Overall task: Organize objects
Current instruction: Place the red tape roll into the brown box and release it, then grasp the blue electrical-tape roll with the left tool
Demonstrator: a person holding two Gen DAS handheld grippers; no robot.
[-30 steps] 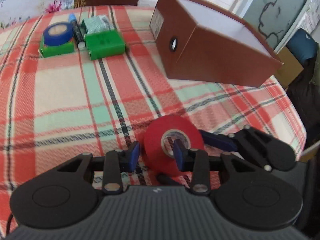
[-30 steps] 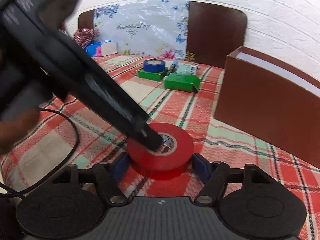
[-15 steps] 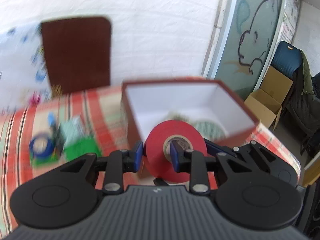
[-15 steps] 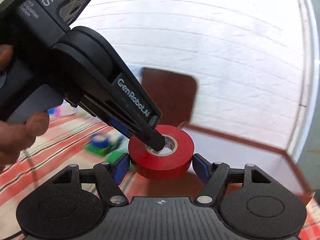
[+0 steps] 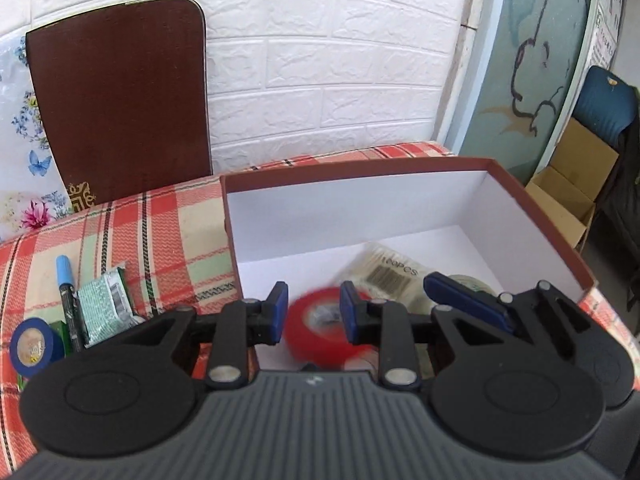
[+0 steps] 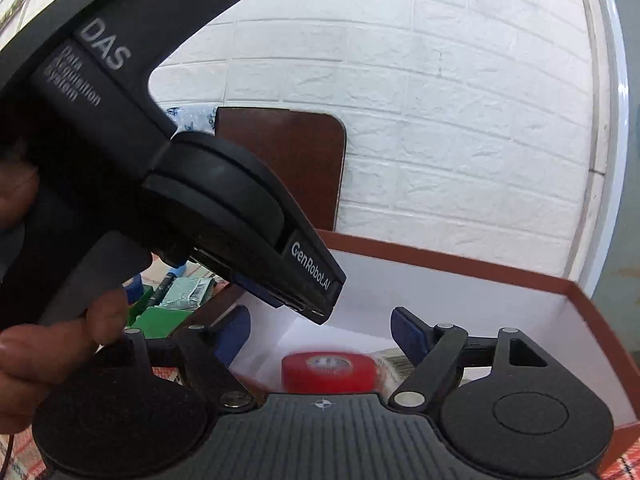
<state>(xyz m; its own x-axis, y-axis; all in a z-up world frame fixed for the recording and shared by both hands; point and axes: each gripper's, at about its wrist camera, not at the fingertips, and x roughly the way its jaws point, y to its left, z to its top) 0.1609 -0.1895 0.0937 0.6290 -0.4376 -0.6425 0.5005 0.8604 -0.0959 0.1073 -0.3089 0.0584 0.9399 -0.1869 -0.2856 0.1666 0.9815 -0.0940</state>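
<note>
Presently, a brown box [image 5: 360,174] is noted open-topped on the plaid bench [image 5: 168,232]. The left claw [image 5: 312,312] is held above it, released, its narrow jaws having just been closing on nothing. The right claw [image 6: 320,332] is spread wide, its jaws having just been opening, with nothing gripped. The red tape roll [image 6: 330,372] is seen blurred inside the box, below both claws.

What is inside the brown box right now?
Inside the brown box: the red tape roll, blurred, between the left gripper's fingers but untouched; a clear packet with a barcode behind it. The grippers cover the box's near floor.
</note>
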